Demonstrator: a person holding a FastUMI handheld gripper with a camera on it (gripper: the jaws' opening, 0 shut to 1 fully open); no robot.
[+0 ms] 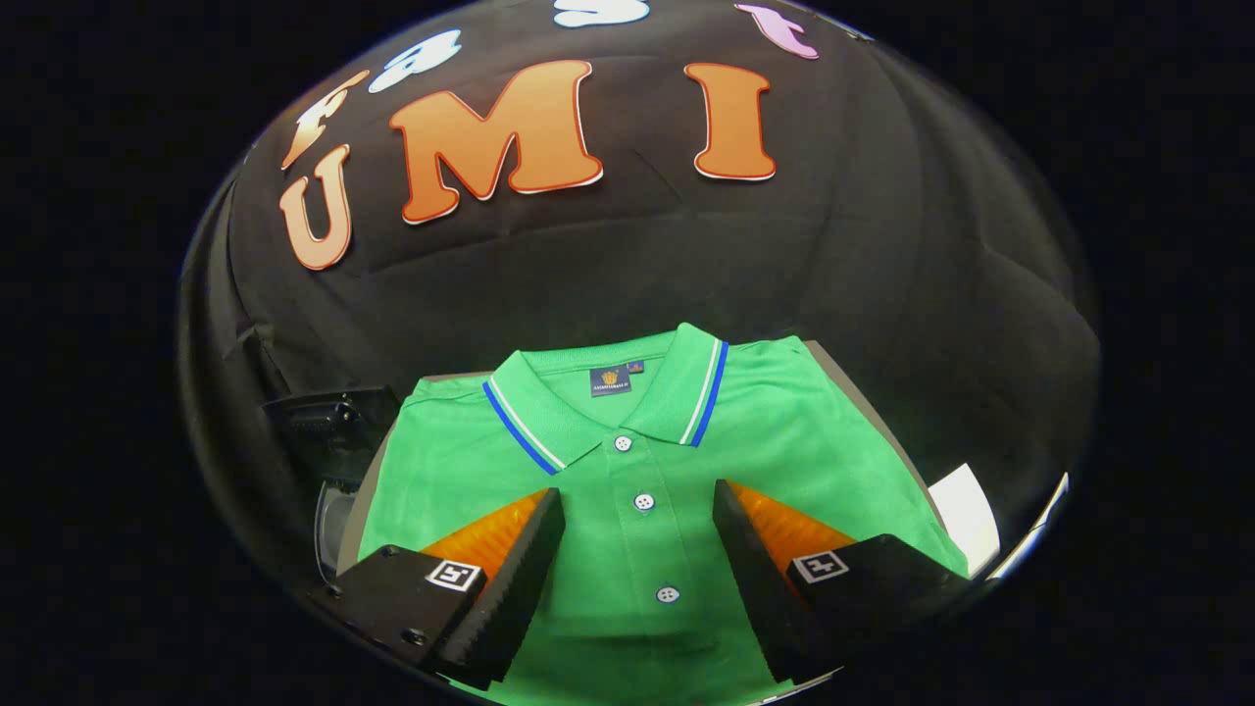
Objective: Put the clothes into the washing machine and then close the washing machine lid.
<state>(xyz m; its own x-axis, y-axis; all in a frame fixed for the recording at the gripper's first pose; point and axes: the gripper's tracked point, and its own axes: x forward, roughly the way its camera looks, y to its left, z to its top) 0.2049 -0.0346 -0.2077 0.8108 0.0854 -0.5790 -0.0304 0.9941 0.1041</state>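
- Gripper view: green polo shirt lies folded flat, collar away from the camera, on a grey surface in front of the black cloth wall.
- Gripper hovers over the shirt's chest with its fingers spread wide and nothing held; the button placket runs straight down the gap between them.
- Step in hand, as I judge it: the first pickup of the shirt.
- To do it well: come down square on the placket, press both fingers into the cloth, then pinch so a thick fold bunches up between them (a single layer would likely slip or let the shirt unfold).
- A dark object sits beside the shirt's shoulder; cannot tell what it is.
- White sheet lies just past the opposite sleeve.
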